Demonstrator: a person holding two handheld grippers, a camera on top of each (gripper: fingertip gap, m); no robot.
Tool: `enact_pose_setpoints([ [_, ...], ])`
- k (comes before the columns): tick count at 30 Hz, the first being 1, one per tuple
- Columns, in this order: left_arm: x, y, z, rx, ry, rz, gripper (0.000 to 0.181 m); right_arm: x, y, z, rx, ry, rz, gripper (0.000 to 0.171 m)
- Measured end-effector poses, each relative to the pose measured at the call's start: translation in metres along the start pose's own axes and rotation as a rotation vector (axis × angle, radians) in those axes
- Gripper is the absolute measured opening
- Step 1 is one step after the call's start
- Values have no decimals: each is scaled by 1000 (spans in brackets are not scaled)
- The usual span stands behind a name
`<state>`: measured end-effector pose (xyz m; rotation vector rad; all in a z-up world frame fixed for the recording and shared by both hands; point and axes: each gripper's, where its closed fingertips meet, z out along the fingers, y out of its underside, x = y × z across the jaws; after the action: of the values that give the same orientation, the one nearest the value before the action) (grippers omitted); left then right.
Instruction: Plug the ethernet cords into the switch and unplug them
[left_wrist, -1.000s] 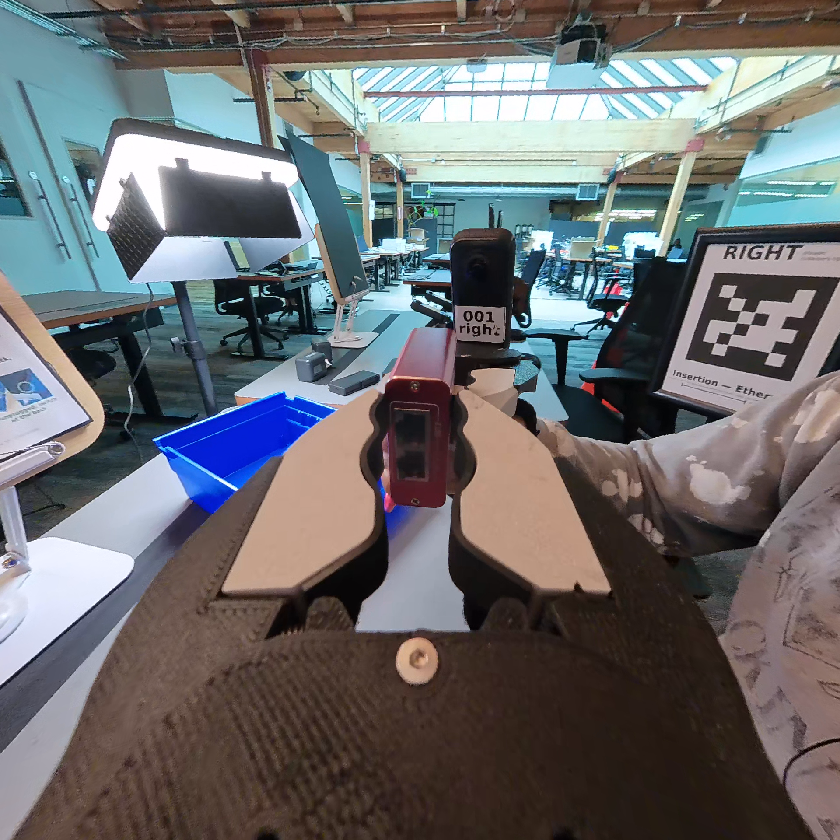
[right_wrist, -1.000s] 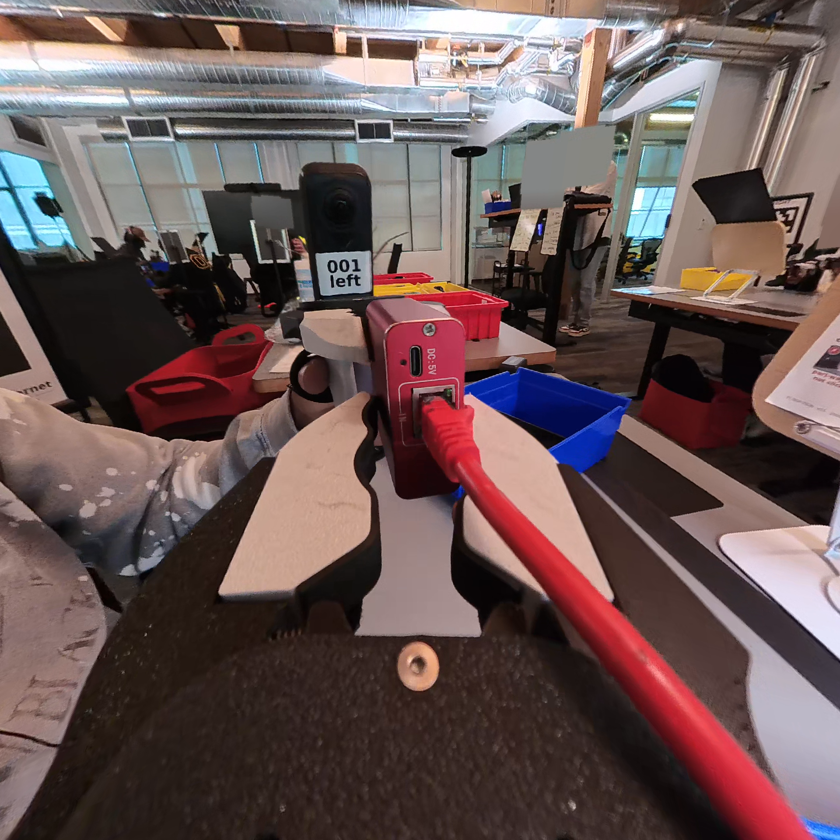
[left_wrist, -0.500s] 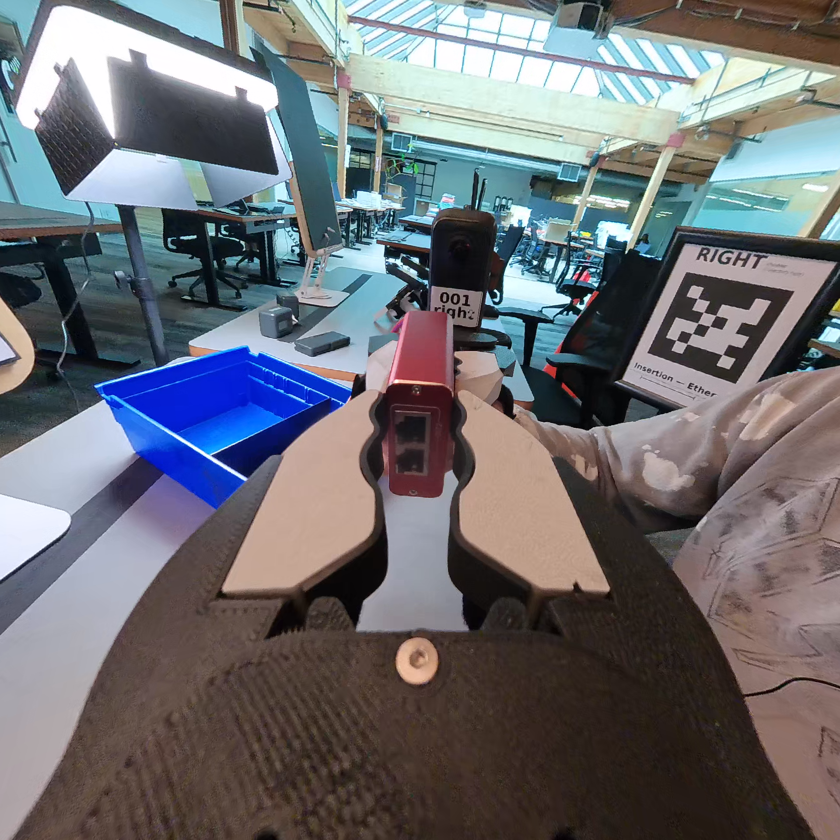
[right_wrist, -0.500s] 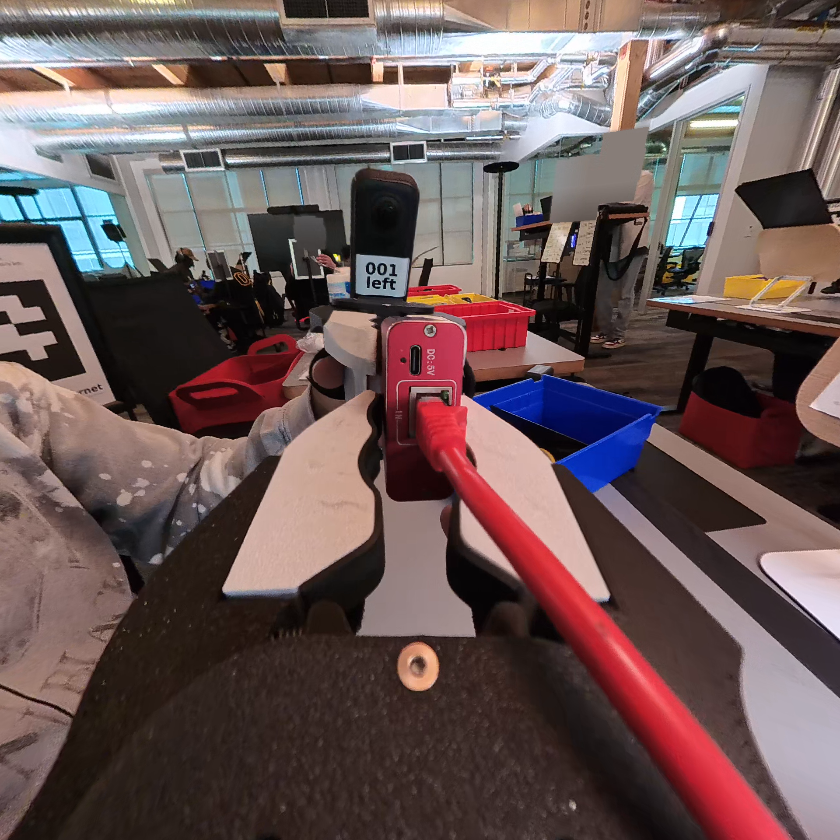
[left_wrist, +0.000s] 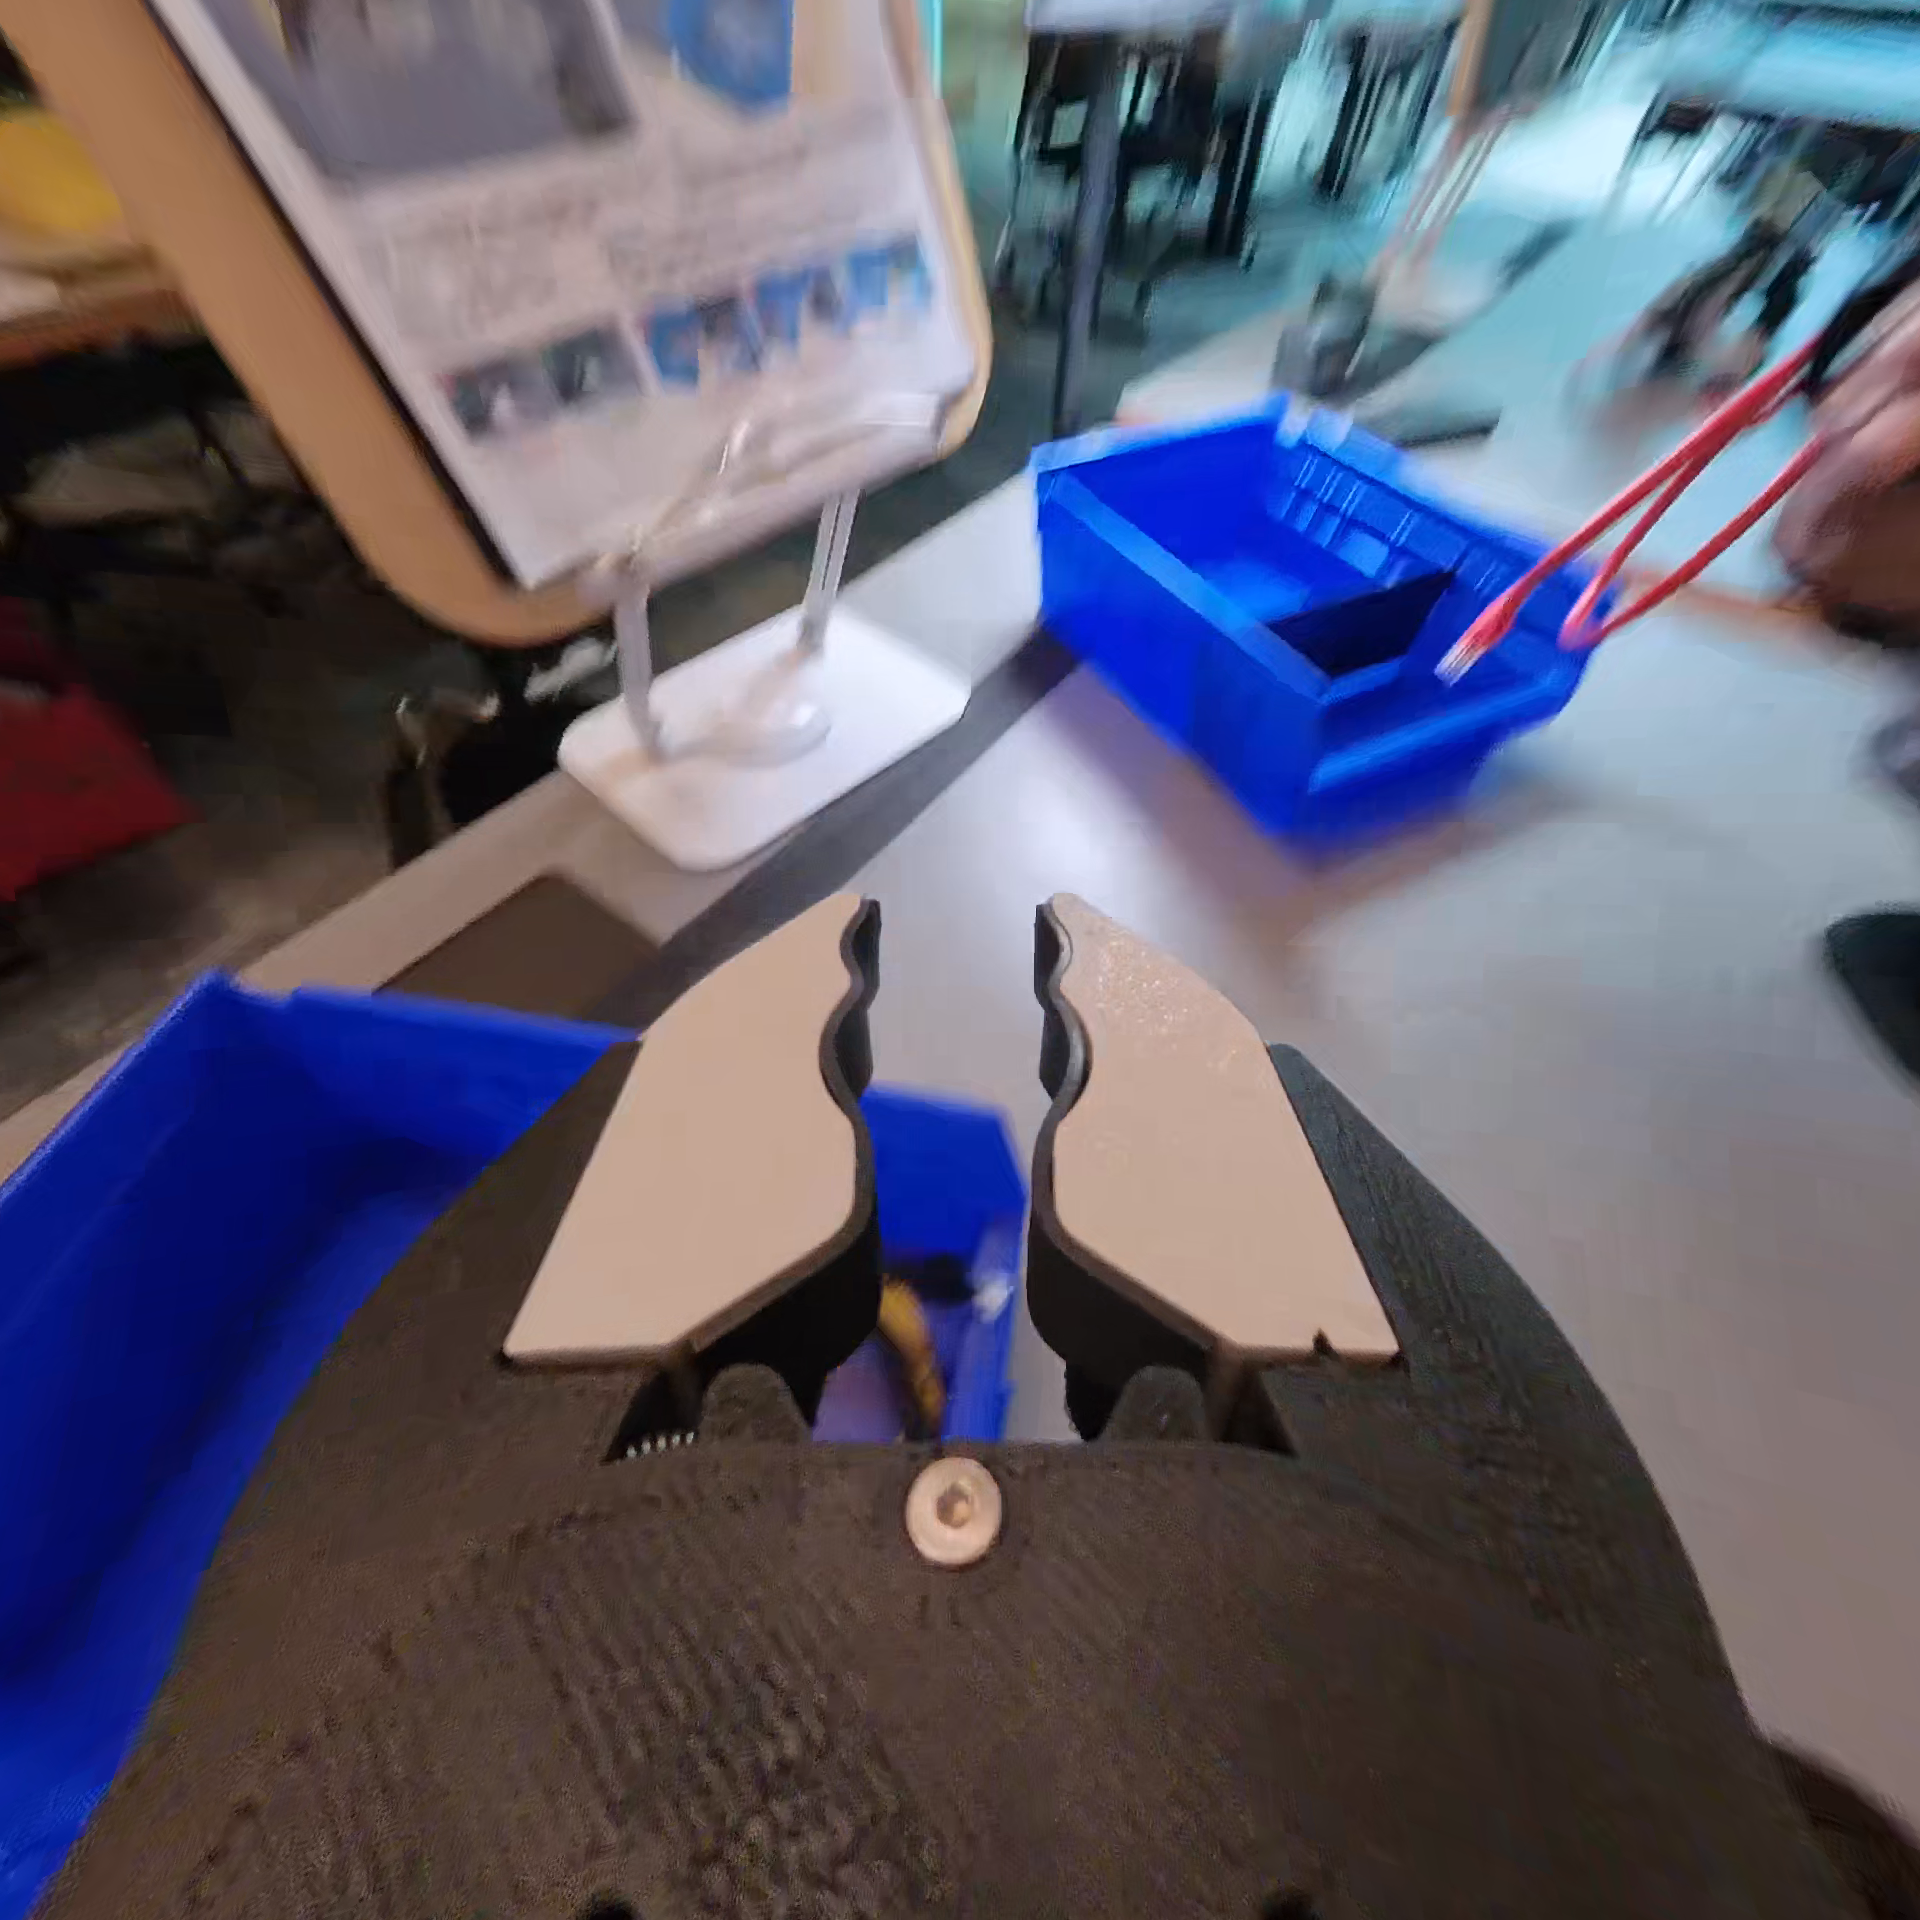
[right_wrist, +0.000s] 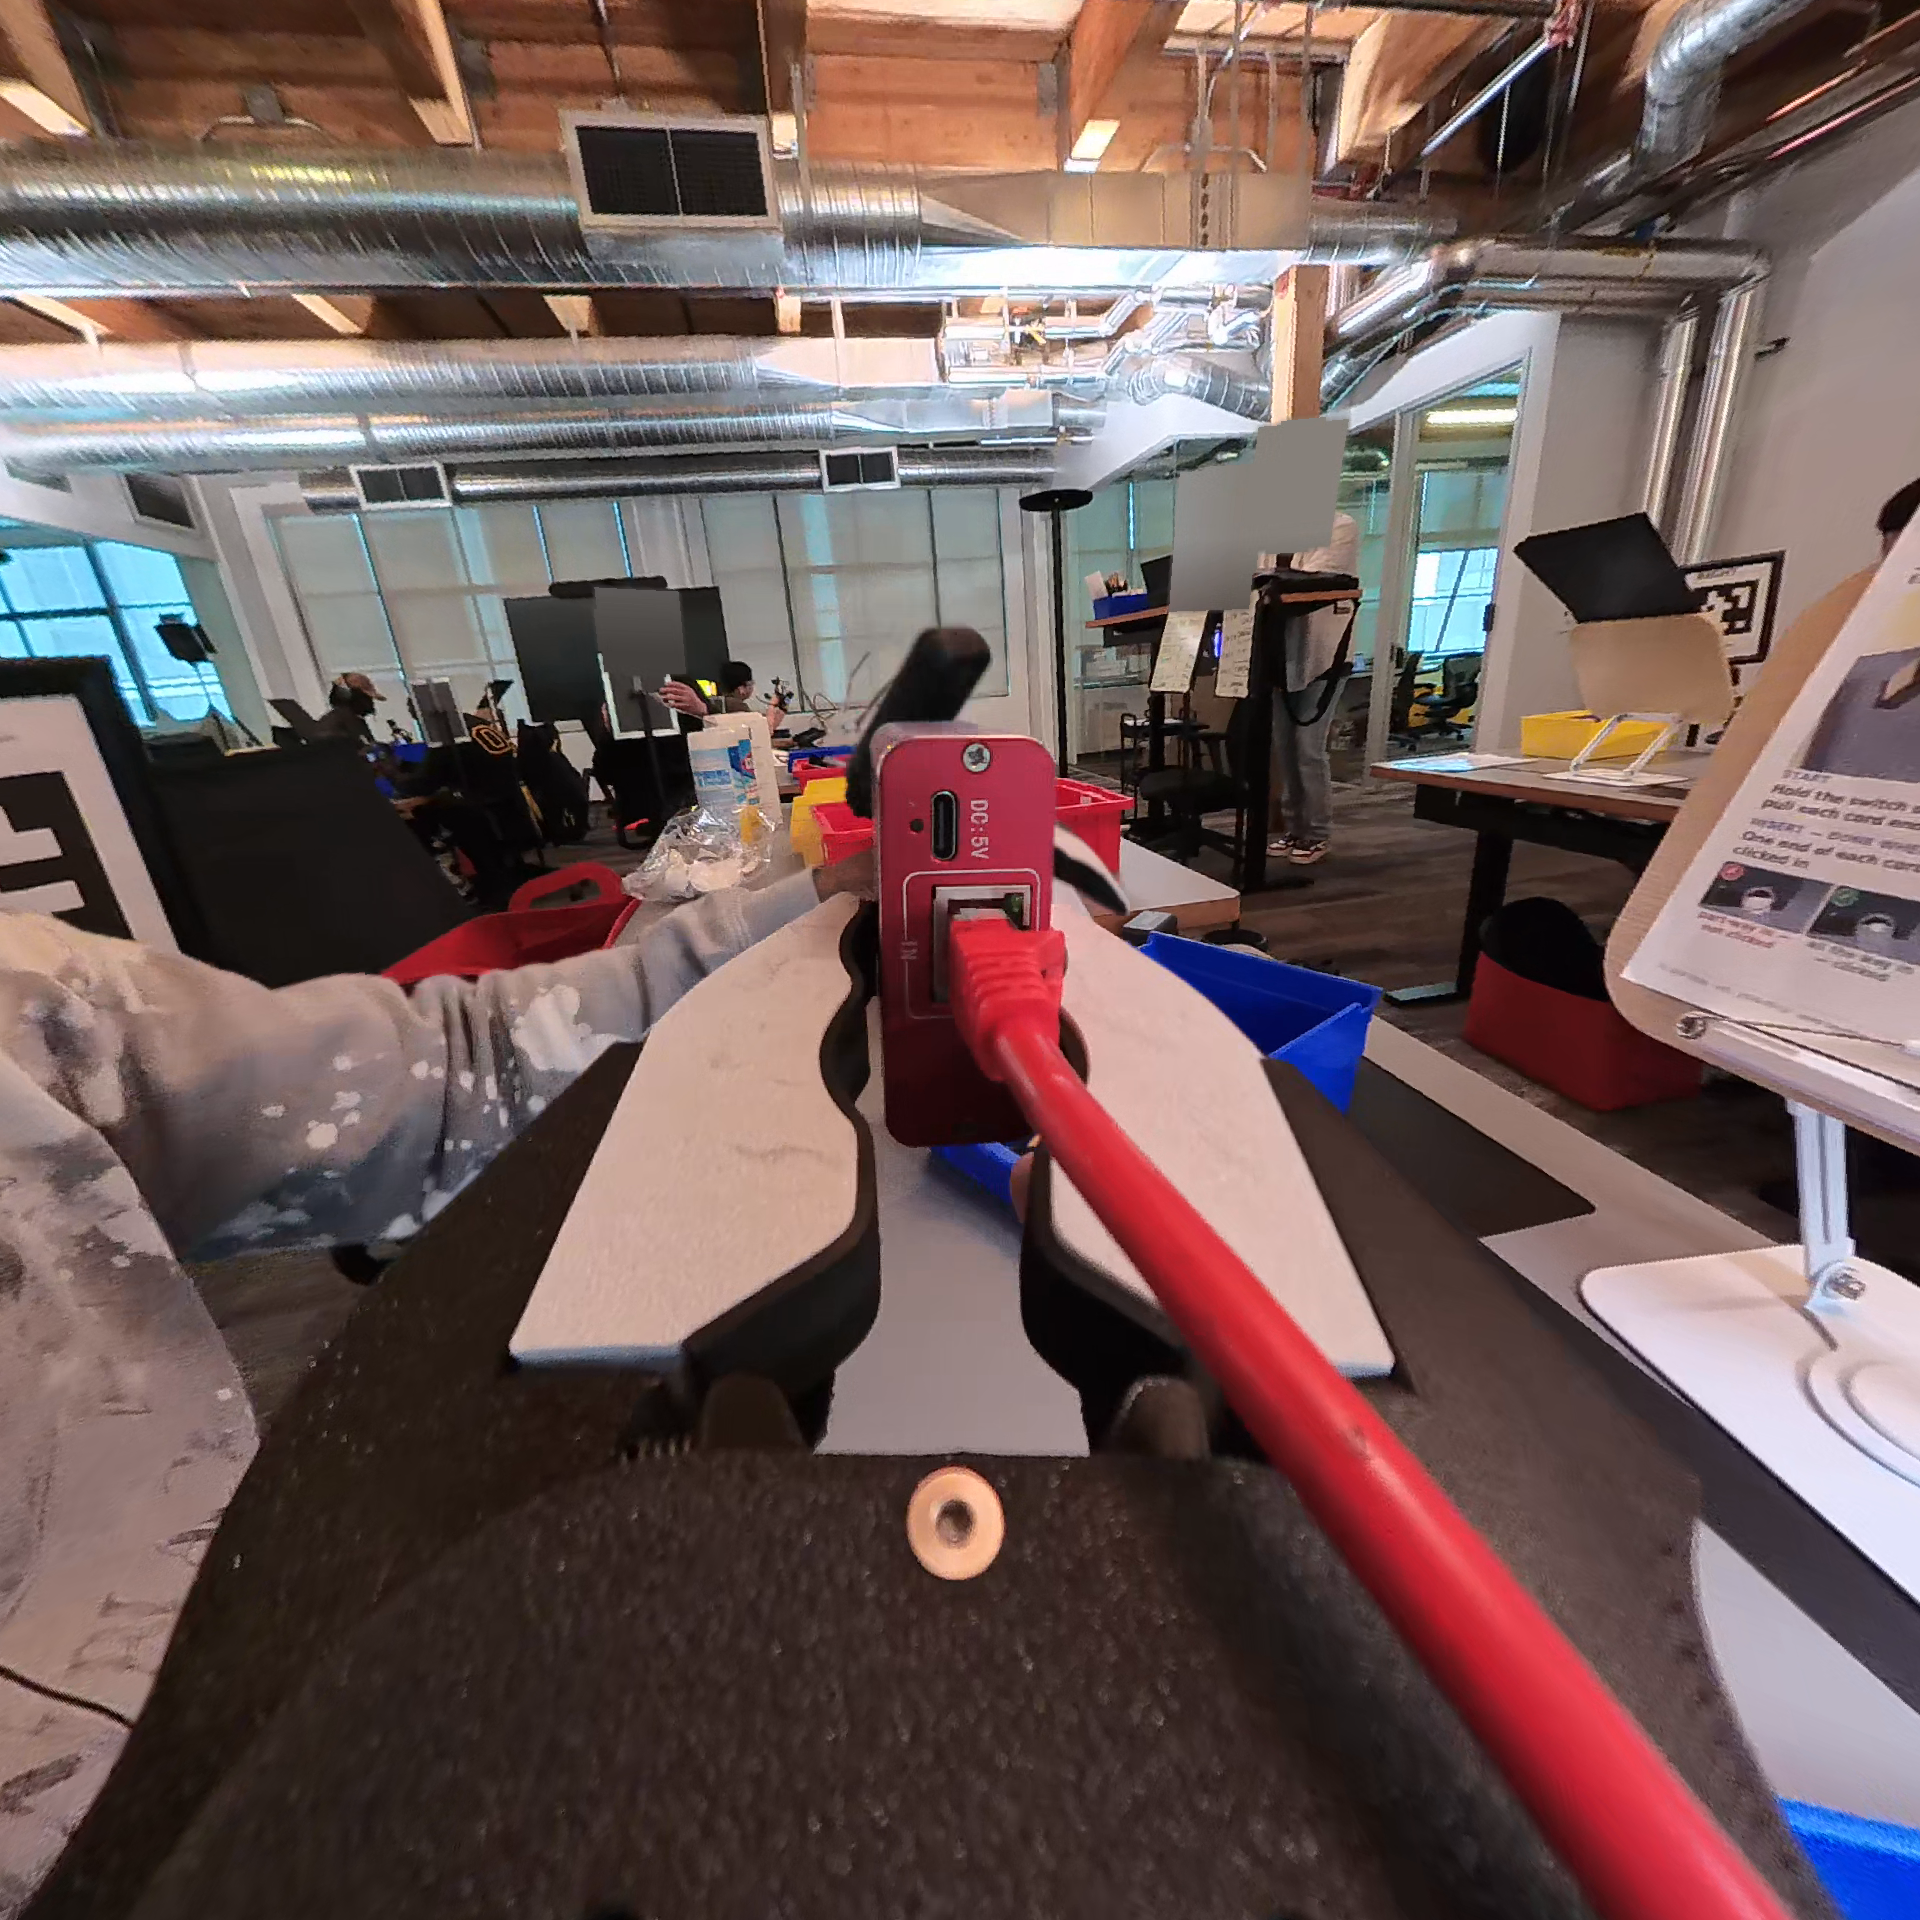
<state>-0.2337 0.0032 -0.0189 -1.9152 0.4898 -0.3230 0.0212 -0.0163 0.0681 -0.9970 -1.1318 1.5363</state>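
Note:
In the right wrist view my right gripper (right_wrist: 961, 925) is shut on the red switch (right_wrist: 935, 1060) and holds it upright above the table. A red ethernet cord (right_wrist: 1299, 1403) is plugged into the switch's port facing me and runs off to the lower right. In the left wrist view my left gripper (left_wrist: 956, 925) is open and empty, above a near blue bin (left_wrist: 156, 1195). A bit of something yellow (left_wrist: 914, 1340) shows in that bin between the fingers. The red cord hangs in a loop (left_wrist: 1662, 499) at the far right, its free plug (left_wrist: 1460, 660) over a second blue bin (left_wrist: 1299, 623).
A wooden sign board on a white stand (left_wrist: 769, 717) stands at the table's far edge; it also shows in the right wrist view (right_wrist: 1787, 831). A person's speckled sleeve (right_wrist: 312, 1091) reaches in from the left. A dark strip crosses the grey table (left_wrist: 1455, 1091).
My left gripper let go of the switch, opened, and swung away and down over the near blue bin. My right gripper still holds the switch with the red cord plugged in.

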Motion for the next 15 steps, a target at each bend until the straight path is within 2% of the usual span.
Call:
enact_pose_setpoints([
  [5, -41, 80, 13, -399, -122, 237, 24, 1, 3, 0, -1, -5, -4, 27],
  [8, -42, 107, 21, -517, -79, 387, 20, 5, 9, 1, -6, -5, 15, 27],
  [10, -31, 119, 25, -548, 11, 445, 18, 6, 12, 1, -7, -11, 17, 27],
  [15, -15, 141, 26, -680, 174, 556, 24, -2, 12, -2, 38, -104, -5, 28],
])
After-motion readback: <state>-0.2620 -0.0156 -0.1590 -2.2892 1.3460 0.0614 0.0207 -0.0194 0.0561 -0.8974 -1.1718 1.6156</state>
